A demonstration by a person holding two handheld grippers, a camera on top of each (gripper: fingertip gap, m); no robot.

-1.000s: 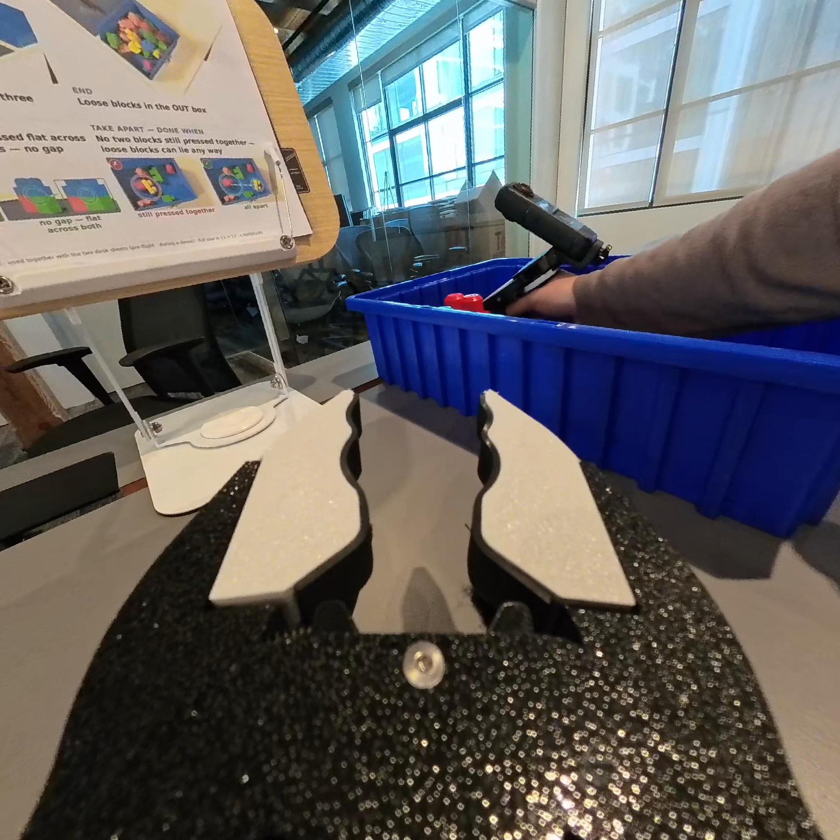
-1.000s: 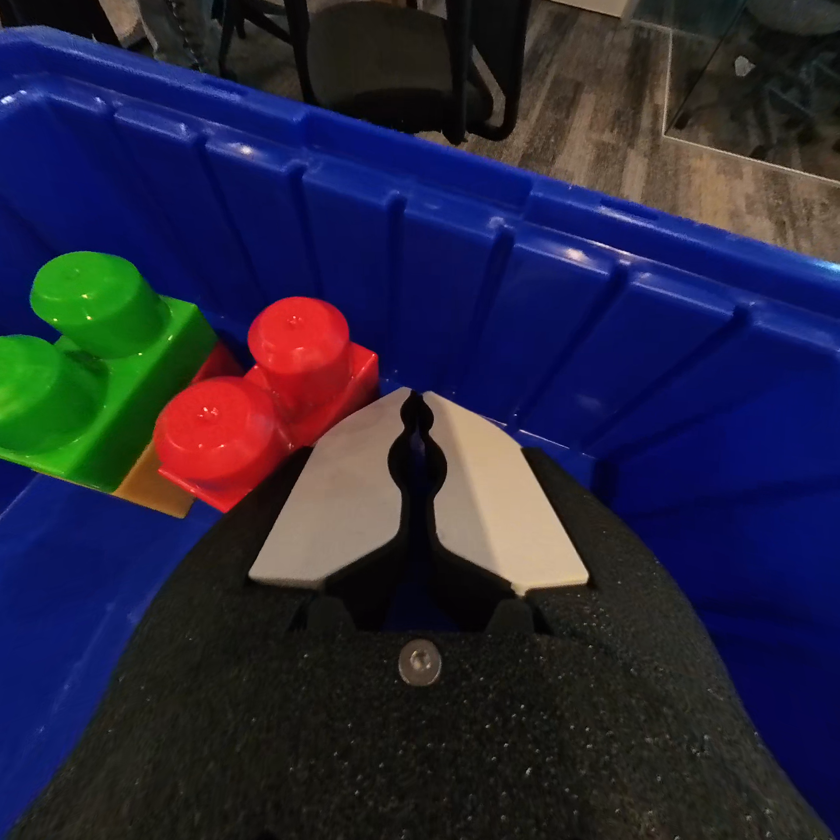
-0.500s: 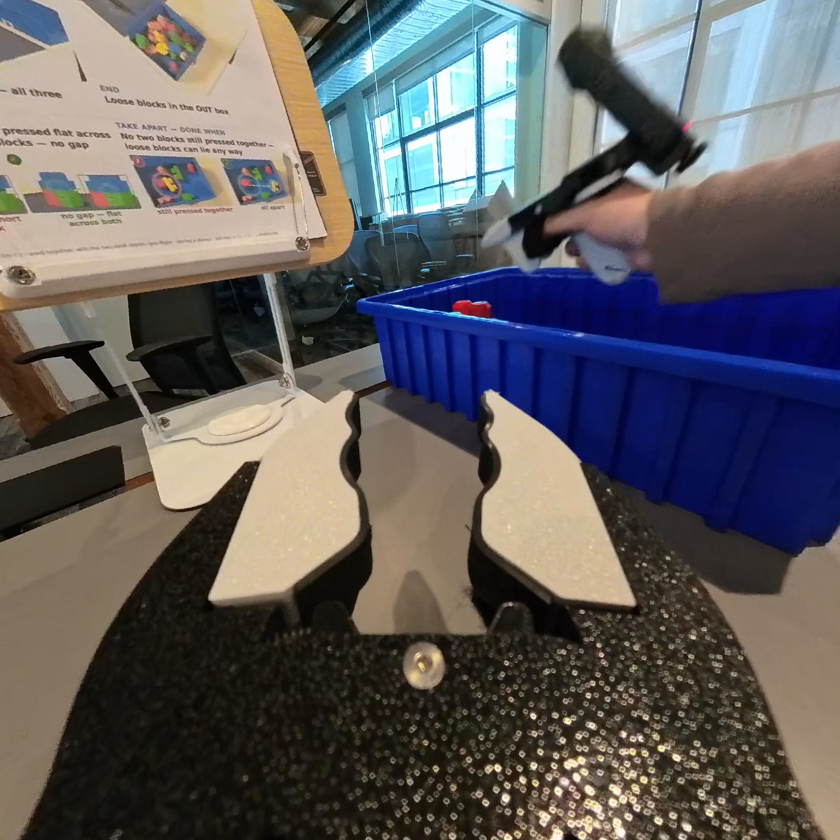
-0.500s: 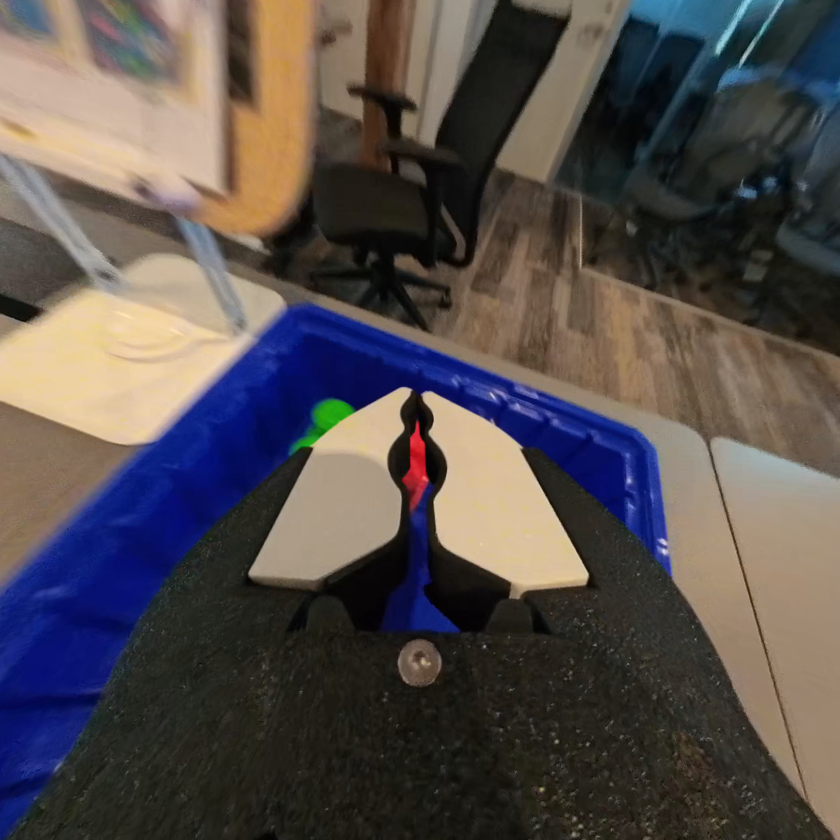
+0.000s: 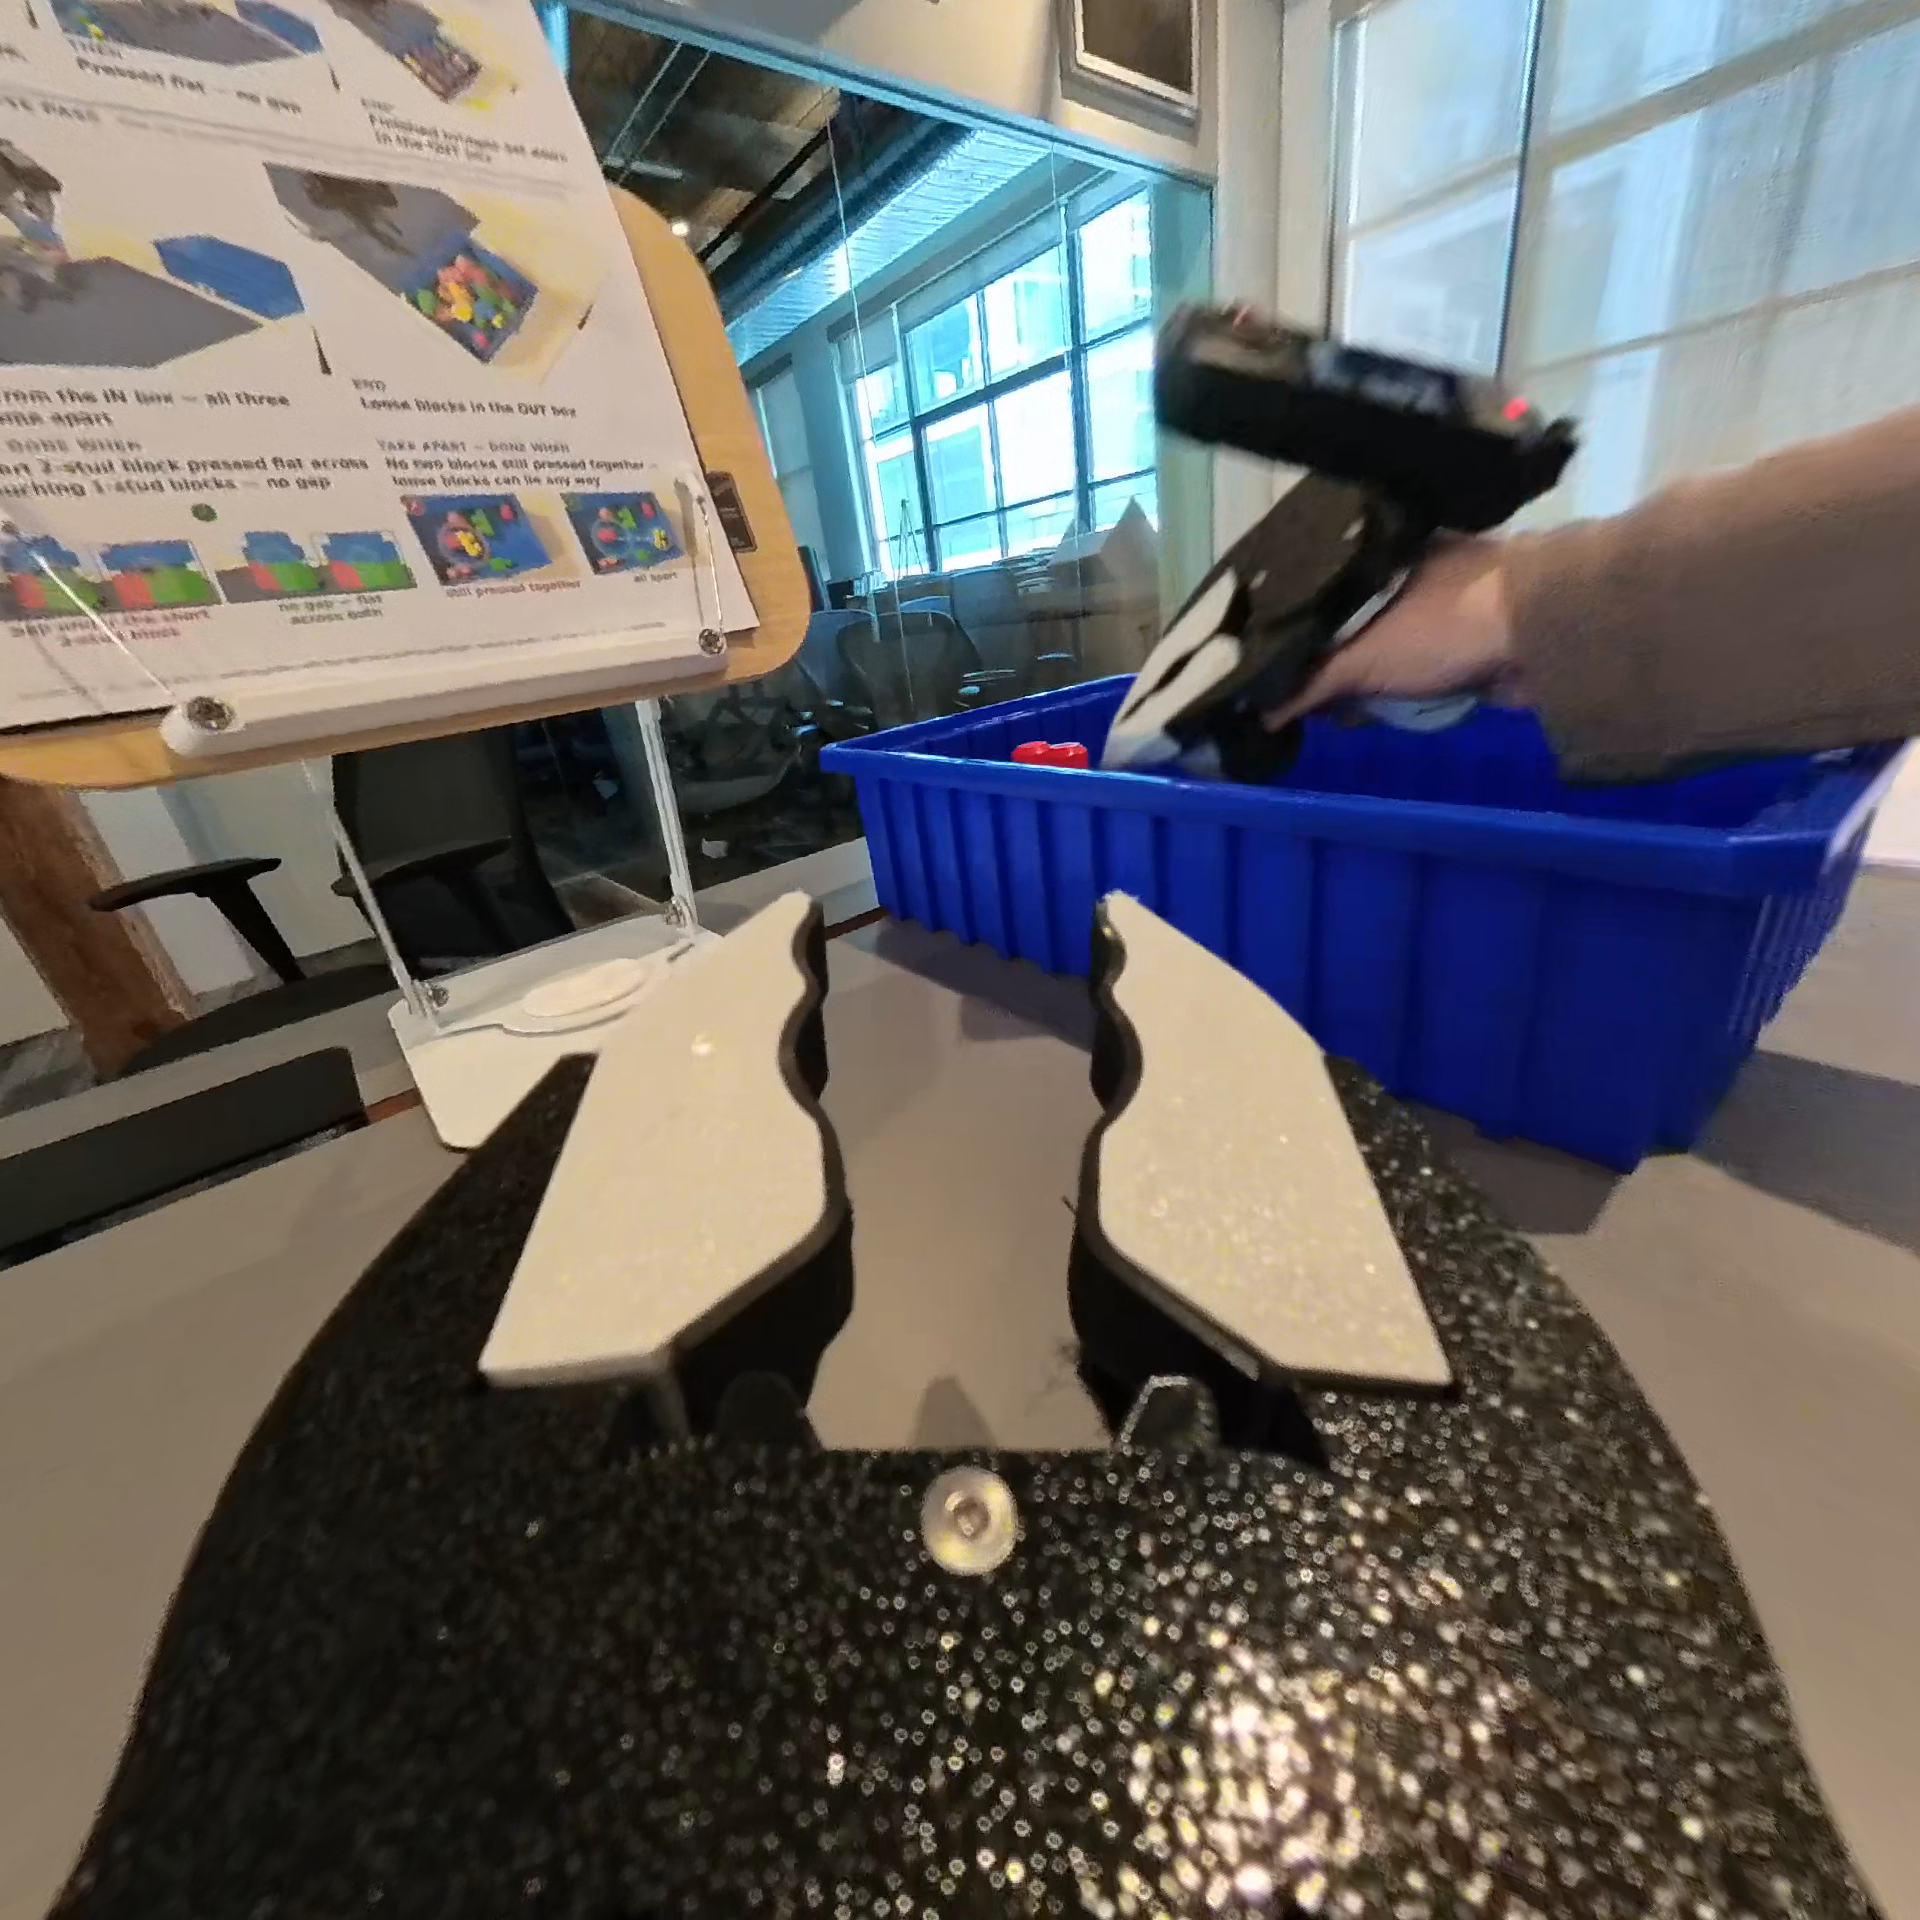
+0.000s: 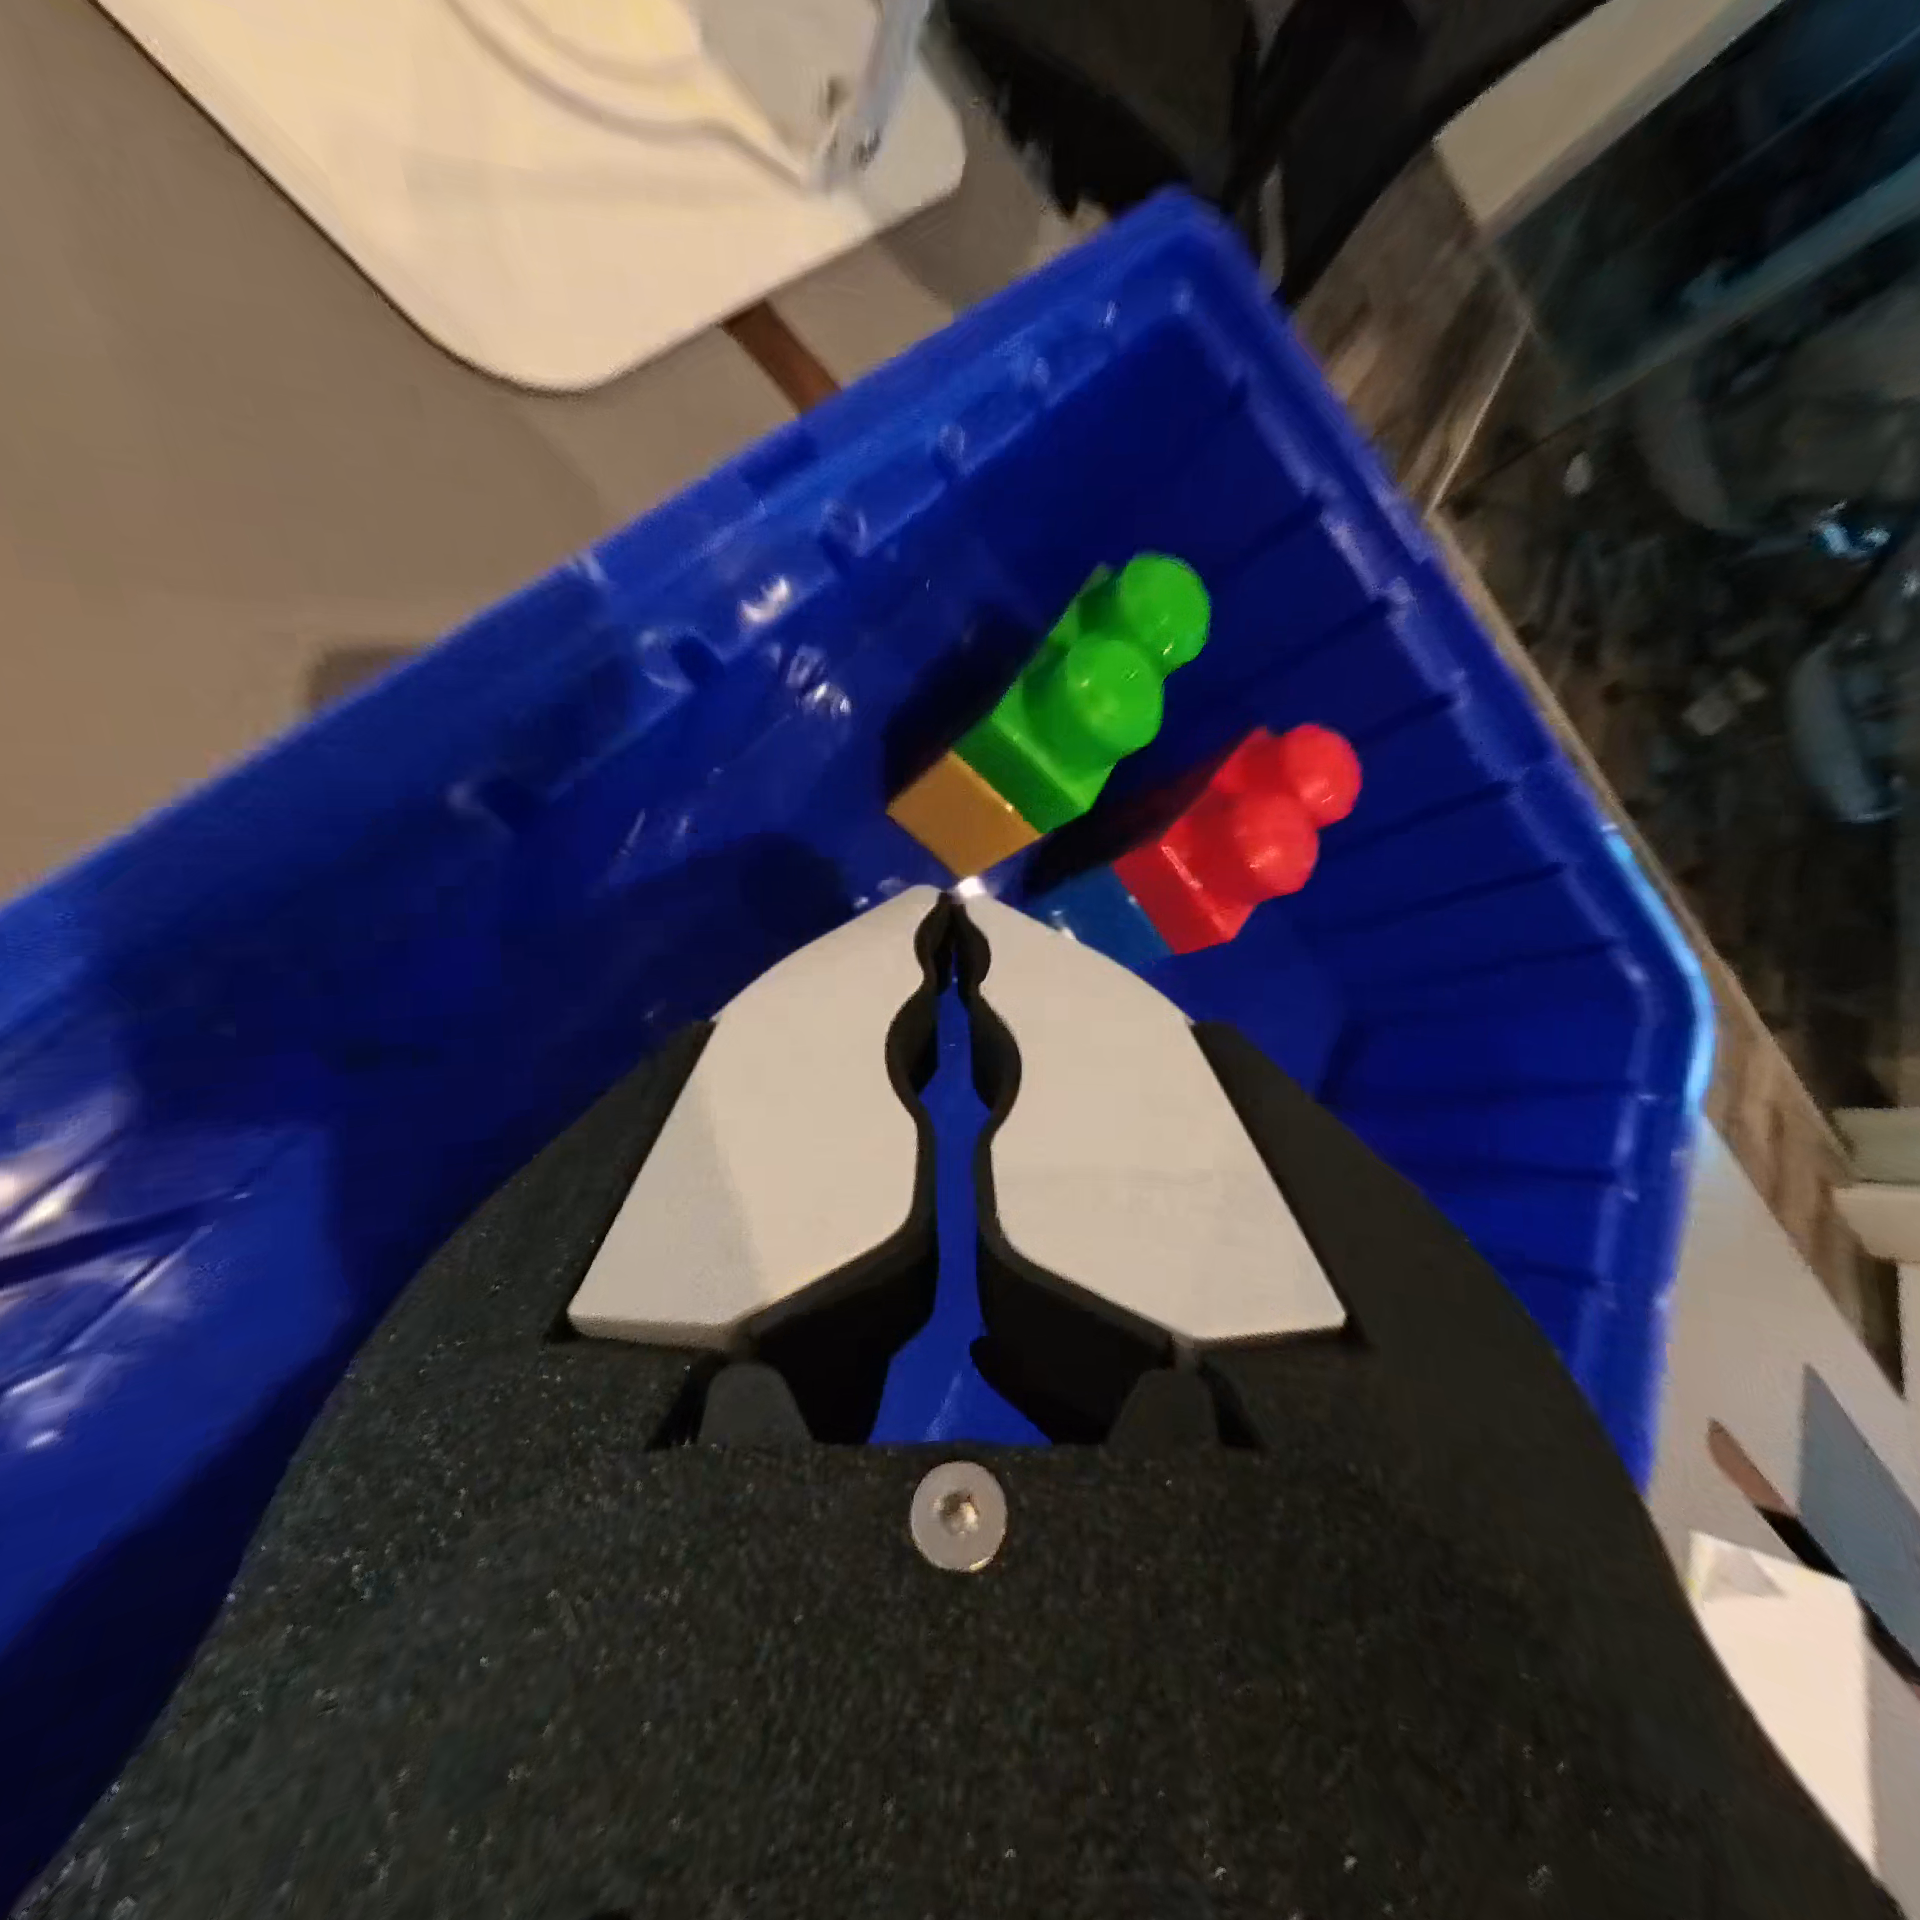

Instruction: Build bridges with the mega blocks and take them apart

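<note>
A blue bin (image 6: pixel 520 831) holds two small bridges at its far corner. One has a green two-stud block (image 6: pixel 1091 696) on an orange block (image 6: pixel 961 826). The other has a red two-stud block (image 6: pixel 1242 836) on a blue block (image 6: pixel 1117 914). My right gripper (image 6: pixel 954 914) is shut and empty, hanging above the bin just short of the blocks; it also shows in the left wrist view (image 5: pixel 1174 686). My left gripper (image 5: pixel 956 935) is open and empty over the grey table, left of the bin (image 5: pixel 1403 914). A red stud (image 5: pixel 1049 753) shows over the bin's rim.
An instruction board (image 5: pixel 312 364) on a clear stand with a white base (image 5: pixel 540 1018) stands at the table's far left, close to the bin. Office chairs and a glass wall lie beyond the table edge. A person's sleeve (image 5: pixel 1714 613) reaches over the bin. There is about 25 cm between the tips of the two grippers. To reach the green two-stud block (image 6: pixel 1091 696) in a straight line is about 6 cm for my right fingers, about 30 cm for my left.
My right gripper lifted out of the bin, swung up, then came back down over it, still shut and empty. The two bridges stay in the corner. My left gripper stayed open, shifting slightly.
</note>
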